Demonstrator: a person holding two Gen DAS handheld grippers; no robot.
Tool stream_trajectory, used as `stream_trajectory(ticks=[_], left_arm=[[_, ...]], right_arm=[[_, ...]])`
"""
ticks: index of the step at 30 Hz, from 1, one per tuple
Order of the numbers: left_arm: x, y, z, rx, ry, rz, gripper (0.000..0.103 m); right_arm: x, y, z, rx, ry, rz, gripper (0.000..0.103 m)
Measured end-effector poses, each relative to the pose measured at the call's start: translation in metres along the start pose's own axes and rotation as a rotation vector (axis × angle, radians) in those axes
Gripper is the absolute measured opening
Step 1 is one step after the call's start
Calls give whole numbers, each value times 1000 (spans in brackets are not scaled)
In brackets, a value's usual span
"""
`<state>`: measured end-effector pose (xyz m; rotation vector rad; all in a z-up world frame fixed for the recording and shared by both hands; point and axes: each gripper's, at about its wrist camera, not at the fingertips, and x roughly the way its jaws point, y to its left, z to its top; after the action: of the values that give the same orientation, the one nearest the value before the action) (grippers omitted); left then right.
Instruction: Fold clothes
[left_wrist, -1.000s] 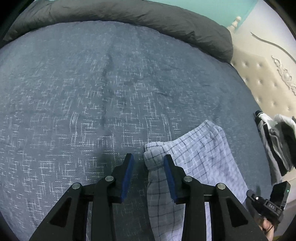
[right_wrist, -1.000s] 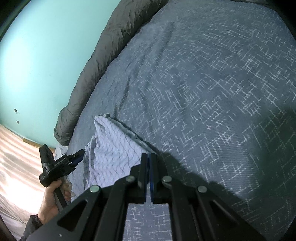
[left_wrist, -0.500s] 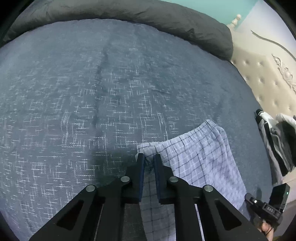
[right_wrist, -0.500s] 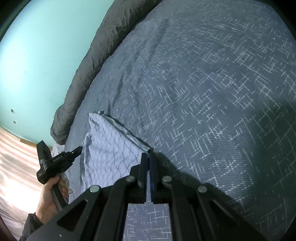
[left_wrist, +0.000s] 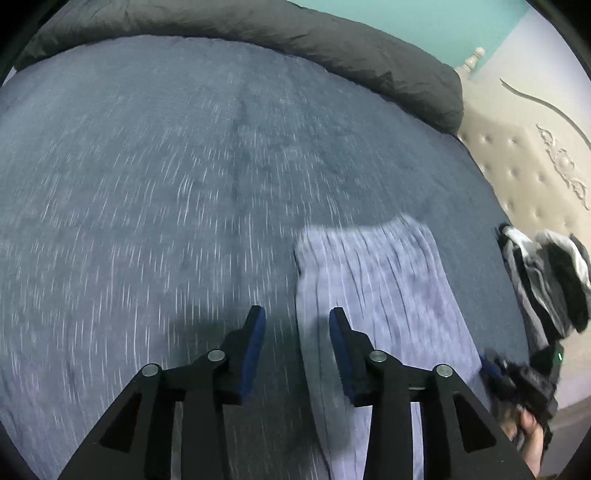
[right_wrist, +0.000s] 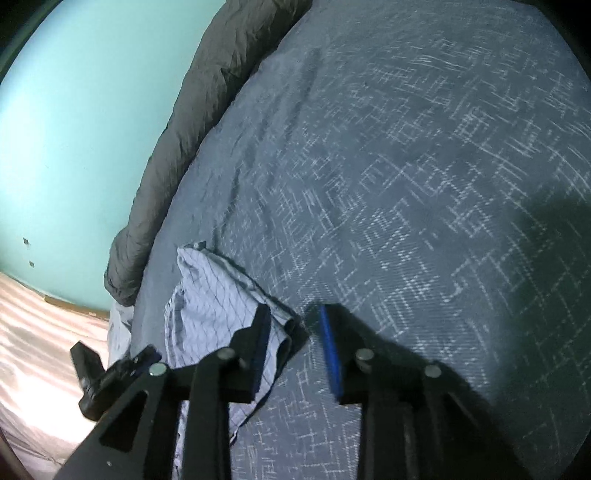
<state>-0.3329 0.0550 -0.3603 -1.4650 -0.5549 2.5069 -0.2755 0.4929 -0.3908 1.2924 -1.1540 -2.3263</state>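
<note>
Blue bedspread (left_wrist: 166, 184): one checked garment (left_wrist: 388, 280); both tongs, left (left_wrist: 297, 325) and right (right_wrist: 293, 332), just released, empty.

Garment (left_wrist: 384, 280) on bed (left_wrist: 166, 184) (near edge); duvet (left_wrist: 332, 40) behind.

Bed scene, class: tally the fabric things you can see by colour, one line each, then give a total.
Pale blue checked garment: 1
Dark grey duvet: 1
Blue flecked bedspread: 1
Black, white and grey pile of clothes: 1, pieces inside cannot be counted
Total: 4
</note>
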Motion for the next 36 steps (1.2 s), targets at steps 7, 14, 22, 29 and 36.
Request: stream_trajectory(ticks=[7, 14, 22, 29, 36], left_arm=[[-16, -11, -72, 50, 89, -21, 43], [-24, -21, -113, 27, 131, -33, 43], [-48, -44, -139, 80, 143, -22, 43], [-43, -51, -148, 78, 154, -13, 41], [-40, -56, -152, 71, 165, -47, 2]], right_arm=[[1, -2, 1, 31, -13, 15, 29], [-6, -3, 0, 31, -12, 25, 29], [-8, -2, -4, 48, -13, 40, 29], [-12, 3, -10, 50, -5, 62, 29], [-19, -3, -11, 69, -17, 65, 29]])
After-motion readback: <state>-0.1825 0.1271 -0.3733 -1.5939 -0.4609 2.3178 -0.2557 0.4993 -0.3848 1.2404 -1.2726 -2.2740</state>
